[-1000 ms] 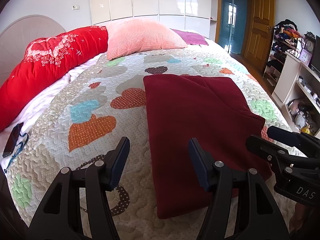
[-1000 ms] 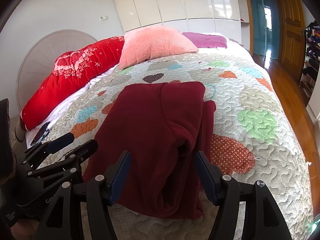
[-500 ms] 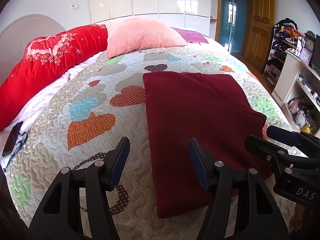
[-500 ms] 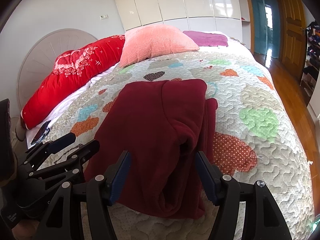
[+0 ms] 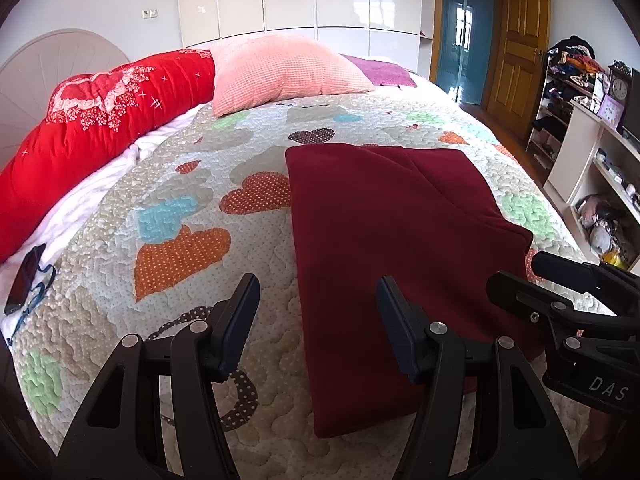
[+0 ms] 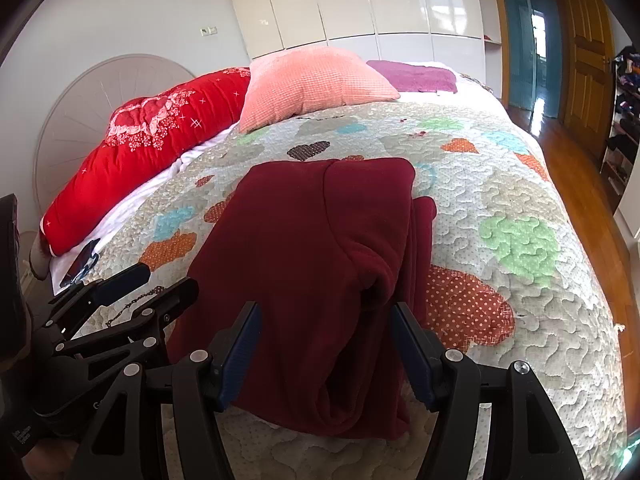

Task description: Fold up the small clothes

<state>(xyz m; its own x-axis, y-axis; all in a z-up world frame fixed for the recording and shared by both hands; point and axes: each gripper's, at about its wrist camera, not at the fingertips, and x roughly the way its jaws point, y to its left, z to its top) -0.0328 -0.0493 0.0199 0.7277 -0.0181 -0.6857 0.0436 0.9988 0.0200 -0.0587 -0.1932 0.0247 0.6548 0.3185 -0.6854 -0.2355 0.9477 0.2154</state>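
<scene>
A dark red fleece garment [image 5: 392, 232] lies folded in a long strip on the heart-patterned quilt [image 5: 168, 216]; it also shows in the right wrist view [image 6: 304, 264], with a bunched layer along its right side. My left gripper [image 5: 316, 320] is open and empty, hovering over the garment's near left edge. My right gripper [image 6: 324, 344] is open and empty, just above the garment's near end. Each gripper shows in the other's view, the right one [image 5: 560, 304] at the garment's right edge, the left one [image 6: 120, 300] at its left edge.
A red bolster [image 5: 92, 128], a pink pillow [image 5: 280, 72] and a purple cloth [image 5: 380, 74] lie at the bed's far end. A phone [image 5: 24, 280] lies at the left edge. Shelves with clutter [image 5: 592, 152] and a wooden door [image 5: 520, 40] stand at the right.
Both views have shifted slightly; the garment sits a little lower and nearer in frame. Both grippers stay open and nothing was taken hold of.
</scene>
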